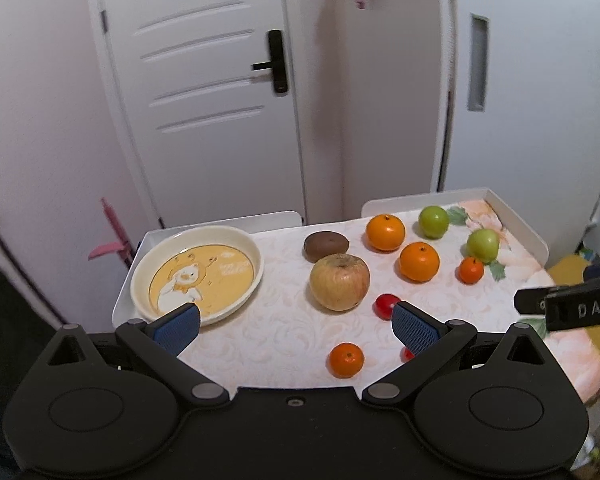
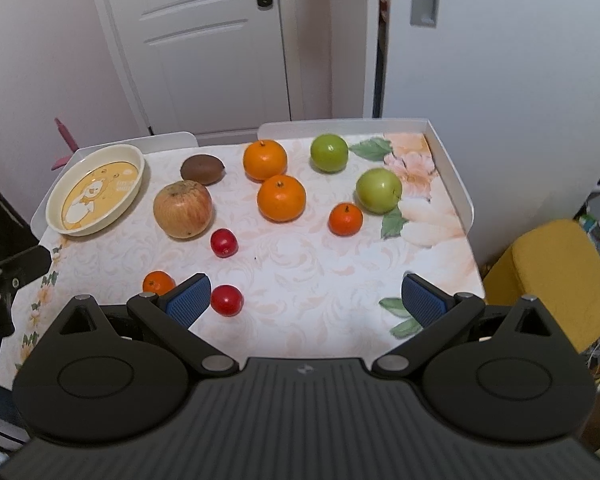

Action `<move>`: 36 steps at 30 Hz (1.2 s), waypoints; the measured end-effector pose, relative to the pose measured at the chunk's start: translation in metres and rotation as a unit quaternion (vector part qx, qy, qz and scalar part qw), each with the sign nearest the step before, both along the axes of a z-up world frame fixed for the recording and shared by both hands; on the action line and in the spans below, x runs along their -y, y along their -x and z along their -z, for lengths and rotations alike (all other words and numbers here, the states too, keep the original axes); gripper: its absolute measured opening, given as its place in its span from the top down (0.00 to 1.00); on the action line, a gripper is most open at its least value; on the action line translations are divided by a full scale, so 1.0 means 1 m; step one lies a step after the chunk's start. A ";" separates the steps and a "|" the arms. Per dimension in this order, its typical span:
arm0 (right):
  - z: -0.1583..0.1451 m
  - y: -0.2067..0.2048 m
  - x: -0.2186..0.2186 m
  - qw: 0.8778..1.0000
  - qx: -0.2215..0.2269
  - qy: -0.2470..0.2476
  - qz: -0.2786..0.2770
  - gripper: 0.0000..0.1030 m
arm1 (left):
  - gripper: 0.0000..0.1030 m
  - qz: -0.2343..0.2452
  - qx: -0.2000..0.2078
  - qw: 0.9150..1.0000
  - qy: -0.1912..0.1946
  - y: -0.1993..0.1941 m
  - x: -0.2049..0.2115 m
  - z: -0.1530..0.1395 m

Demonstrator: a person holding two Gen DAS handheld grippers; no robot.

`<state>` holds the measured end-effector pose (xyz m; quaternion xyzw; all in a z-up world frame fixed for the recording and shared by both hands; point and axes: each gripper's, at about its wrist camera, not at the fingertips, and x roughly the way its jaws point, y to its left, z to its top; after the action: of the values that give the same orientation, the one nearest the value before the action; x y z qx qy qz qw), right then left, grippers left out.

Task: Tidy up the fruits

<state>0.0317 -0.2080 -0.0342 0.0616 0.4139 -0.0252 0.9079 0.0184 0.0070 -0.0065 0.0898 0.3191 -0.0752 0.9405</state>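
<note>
Hovering with fingers apart, left gripper (image 1: 296,322) and right gripper (image 2: 306,298) held nothing; plate (image 1: 140,276) bare. Judged opening step: closing on nearest tangerine (image 1: 346,360).

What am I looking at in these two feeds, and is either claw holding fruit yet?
These are two handheld grippers, each with a fisheye camera looking along its blue-padded fingers. One feed is from the left gripper, the other from the right gripper. Both are open and hold nothing. The table carries an empty cartoon plate, a big apple, a kiwi, two oranges, two small tangerines, two green apples and two small red fruits. The black bar at the left feed's right edge is the other gripper.
</note>
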 end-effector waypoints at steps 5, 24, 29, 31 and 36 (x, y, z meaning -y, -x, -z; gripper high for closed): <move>0.025 0.000 -0.001 1.000 0.012 -0.002 -0.009 0.00 | 0.00 0.044 -0.012 0.999 -0.007 -0.014 -0.004 0.029; 0.103 -0.027 -0.013 0.981 0.043 0.011 -0.188 0.00 | 0.25 0.120 -0.040 0.992 -0.016 -0.055 0.008 0.130; 0.108 -0.034 -0.014 0.976 0.043 0.004 -0.215 0.10 | 0.38 0.127 -0.044 0.991 -0.015 -0.061 0.015 0.137; 0.110 -0.035 -0.015 0.974 0.043 0.002 -0.224 0.10 | 0.44 0.133 -0.049 0.990 -0.018 -0.062 0.018 0.138; 0.113 -0.041 -0.019 0.968 0.040 -0.003 -0.247 0.22 | 0.60 0.144 -0.056 0.988 -0.024 -0.060 0.025 0.142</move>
<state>0.0730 -0.1895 -0.1477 -0.0385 0.3794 0.2033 0.9018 0.0787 -0.0182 -0.1483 0.1526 0.3567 -0.2075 0.8980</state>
